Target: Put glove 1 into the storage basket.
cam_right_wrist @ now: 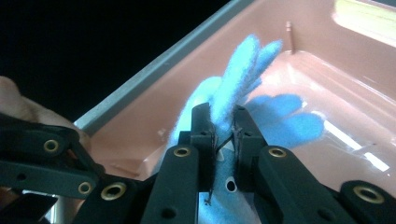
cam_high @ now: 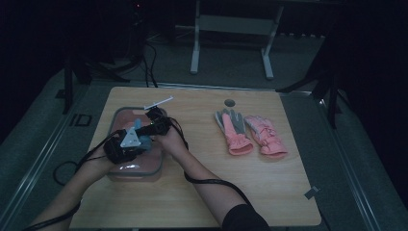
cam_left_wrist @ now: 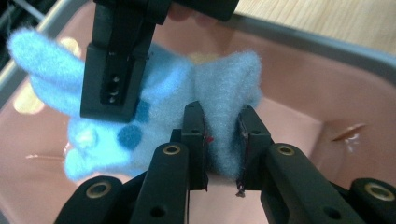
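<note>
- Left gripper view, nearest first: the left tongs [cam_left_wrist: 223, 140] are pinching a thick fold of the blue fleece glove [cam_left_wrist: 187, 98], with fabric bulging between the pads. Keep that pinch firm until the glove rests on the tub floor.
- Right gripper view: the right tongs [cam_right_wrist: 223, 135] are pressed together on the finger end of the same glove, whose fingers fan out past the pads. Both ends should come down together, so the glove lands flat, not bunched.
- High view: both pairs of tongs hang over the pink tub [cam_high: 120, 175] at the bench's [cam_high: 202, 192] left side. The picture is dim, so whether the glove already touches the bottom is hard to tell; lower gently before letting go.
- Farther right on the bench lies a pair of pink gloves [cam_high: 250, 132], well apart from the tub.
</note>
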`<state>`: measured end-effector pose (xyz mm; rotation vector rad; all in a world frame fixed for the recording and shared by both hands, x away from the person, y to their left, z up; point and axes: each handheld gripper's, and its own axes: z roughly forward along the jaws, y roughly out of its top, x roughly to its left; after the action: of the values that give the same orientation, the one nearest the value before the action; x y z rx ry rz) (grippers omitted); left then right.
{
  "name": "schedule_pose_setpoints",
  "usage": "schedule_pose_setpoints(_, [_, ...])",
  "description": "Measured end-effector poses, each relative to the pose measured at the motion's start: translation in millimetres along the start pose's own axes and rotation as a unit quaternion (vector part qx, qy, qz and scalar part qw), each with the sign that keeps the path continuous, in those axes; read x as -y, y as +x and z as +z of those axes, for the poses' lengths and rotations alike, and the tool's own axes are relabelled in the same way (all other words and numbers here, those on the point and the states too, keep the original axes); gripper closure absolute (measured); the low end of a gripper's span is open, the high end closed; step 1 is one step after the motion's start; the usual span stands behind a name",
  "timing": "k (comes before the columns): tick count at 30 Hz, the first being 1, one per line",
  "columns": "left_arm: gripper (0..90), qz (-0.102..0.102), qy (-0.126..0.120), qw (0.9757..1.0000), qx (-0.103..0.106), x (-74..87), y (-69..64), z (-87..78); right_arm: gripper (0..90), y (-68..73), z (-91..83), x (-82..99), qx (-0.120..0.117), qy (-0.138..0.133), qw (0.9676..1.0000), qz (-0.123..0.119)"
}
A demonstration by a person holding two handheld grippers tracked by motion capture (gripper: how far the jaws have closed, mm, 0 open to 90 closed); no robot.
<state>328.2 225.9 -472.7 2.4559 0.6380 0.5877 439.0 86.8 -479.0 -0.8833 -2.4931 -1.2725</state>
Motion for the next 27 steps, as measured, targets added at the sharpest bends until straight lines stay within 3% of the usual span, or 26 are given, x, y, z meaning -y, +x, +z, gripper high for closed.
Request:
schedule_pose_setpoints(2, [77.3, -0.011, 0.004, 0.9999, 0.007, 0.3, 3.1, 5.3, 78.5, -3.2, 2.4, 0.6, 0.011, -0.001, 0.9999, 0.0])
schedule_pose_setpoints(4, [77.2, -0.013, 0.021, 0.9995, 0.018, -0.1, 3.9, 13.0, 65.8, -7.0, 4.8, 1.3, 0.014, 0.011, 0.9998, 0.01])
schedule_pose_setpoints(6, [77.0, -0.011, 0.032, 0.9992, 0.02, 0.0, 3.0, 18.8, 52.7, -10.2, 2.6, 1.8, 0.018, 0.005, 0.9997, 0.015])
schedule_pose_setpoints(10, [76.8, -0.015, 0.05, 0.9979, 0.038, 2.0, 2.3, 28.1, 44.8, -9.3, -5.9, 0.2, 0.026, -0.009, 0.9996, 0.01])
schedule_pose_setpoints(13, [75.8, -0.015, 0.055, 0.9976, 0.039, 1.4, 1.5, 31.4, 38.4, -9.5, -16.3, -1.2, 0.025, -0.023, 0.9994, 0.009])
schedule_pose_setpoints(15, [72.4, -0.018, 0.069, 0.9964, 0.045, 0.0, 1.5, 33.8, 33.8, -10.0, -23.1, -1.1, 0.025, -0.031, 0.9991, 0.01])
schedule_pose_setpoints(16, [66.6, -0.023, 0.074, 0.9957, 0.051, -0.6, 2.1, 35.0, 32.0, -10.4, -26.3, -0.9, 0.025, -0.033, 0.9991, 0.013])
schedule_pose_setpoints(18, [45.8, -0.04, 0.068, 0.9961, 0.04, -1.5, 2.1, 34.3, 27.1, -11.0, -33.5, 0.2, 0.018, -0.041, 0.9989, 0.014])
schedule_pose_setpoints(21, [32.1, -0.08, 0.04, 0.9953, 0.036, -0.5, 5.4, 26.9, 21.6, -10.5, -46.3, 3.0, 0.008, -0.053, 0.9985, 0.008])
schedule_pose_setpoints(25, [15.9, -0.132, -0.005, 0.9901, 0.047, 0.6, 8.5, 16.7, 20.5, -8.4, -63.3, 8.2, -0.005, -0.063, 0.998, -0.002])
schedule_pose_setpoints(27, [14.2, -0.141, -0.026, 0.9887, 0.044, -1.5, 7.8, 12.9, 19.3, -7.0, -70.6, 10.9, -0.002, -0.064, 0.9979, -0.013])
